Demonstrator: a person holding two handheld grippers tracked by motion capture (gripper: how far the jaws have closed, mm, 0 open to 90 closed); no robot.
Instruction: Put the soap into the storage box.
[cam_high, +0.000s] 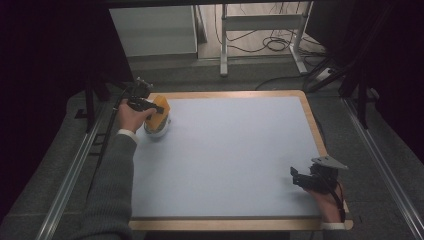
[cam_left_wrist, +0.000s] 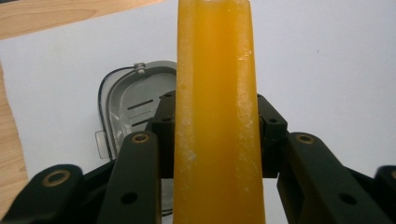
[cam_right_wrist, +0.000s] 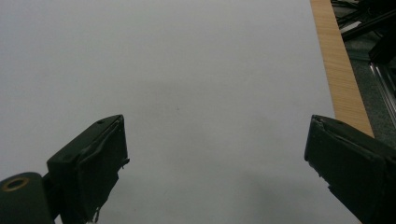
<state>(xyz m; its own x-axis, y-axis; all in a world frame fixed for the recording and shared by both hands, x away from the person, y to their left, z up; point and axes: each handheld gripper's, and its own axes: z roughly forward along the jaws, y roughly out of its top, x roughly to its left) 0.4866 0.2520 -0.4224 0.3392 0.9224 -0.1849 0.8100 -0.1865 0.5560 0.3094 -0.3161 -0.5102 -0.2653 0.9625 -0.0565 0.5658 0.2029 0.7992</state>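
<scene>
My left gripper (cam_high: 150, 109) is at the table's far left corner, shut on an orange block (cam_high: 159, 114). In the left gripper view the orange block (cam_left_wrist: 215, 116) stands tall between the two black jaws, which press on its sides. Under it lies a grey oval dish (cam_left_wrist: 128, 105) with slots in its floor; in the high view the grey dish (cam_high: 156, 131) shows below the block. My right gripper (cam_high: 298, 176) rests near the table's front right corner. In the right gripper view its jaws stand wide apart with nothing between them (cam_right_wrist: 217, 158).
A pale grey mat (cam_high: 225, 155) covers the wooden table (cam_high: 314, 125). A metal frame with cables (cam_high: 265, 35) stands on the floor beyond the far edge. Rails run along both sides of the table.
</scene>
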